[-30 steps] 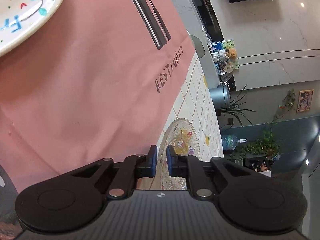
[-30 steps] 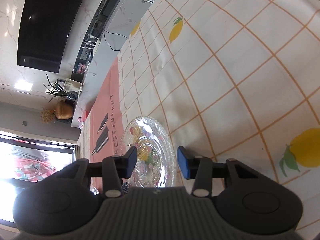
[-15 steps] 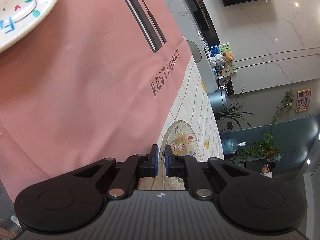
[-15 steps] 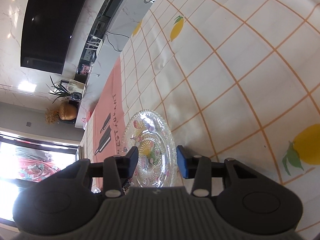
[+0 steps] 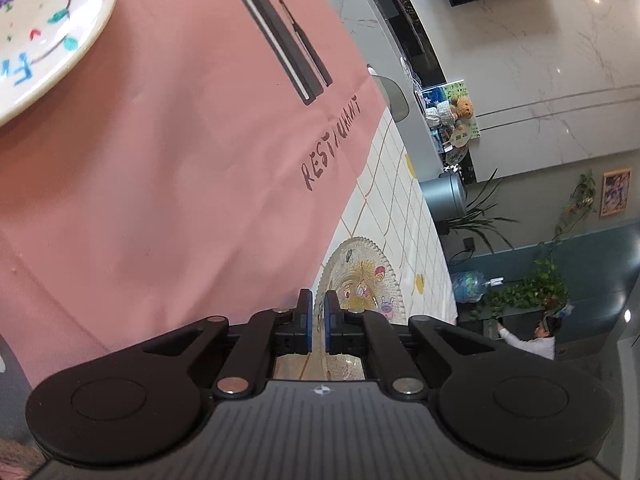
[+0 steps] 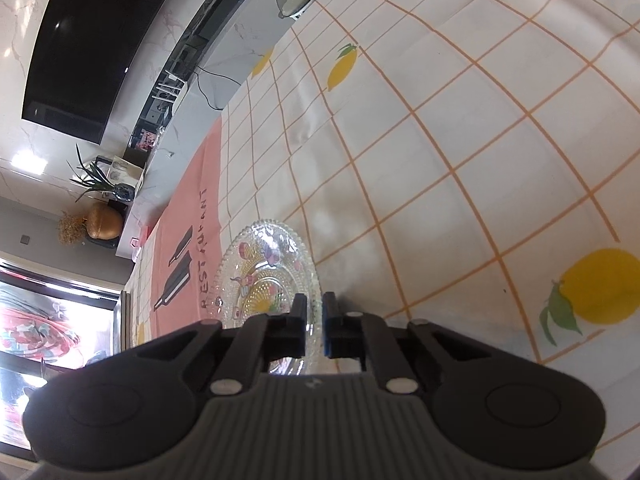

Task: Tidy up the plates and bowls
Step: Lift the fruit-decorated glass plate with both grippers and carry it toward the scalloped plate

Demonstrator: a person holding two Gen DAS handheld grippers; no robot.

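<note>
Now | left gripper [image 5: 318,322], right gripper [image 6: 314,326] | both clamp glass plate [image 6: 264,276] rim

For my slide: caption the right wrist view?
Right gripper shut on glass plate rim, over the lemon-print tablecloth.

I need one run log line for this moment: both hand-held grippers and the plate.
left hand-held gripper: shut on glass plate rim | right hand-held gripper: shut on same plate's rim | painted white plate: on pink cloth, untouched
</note>
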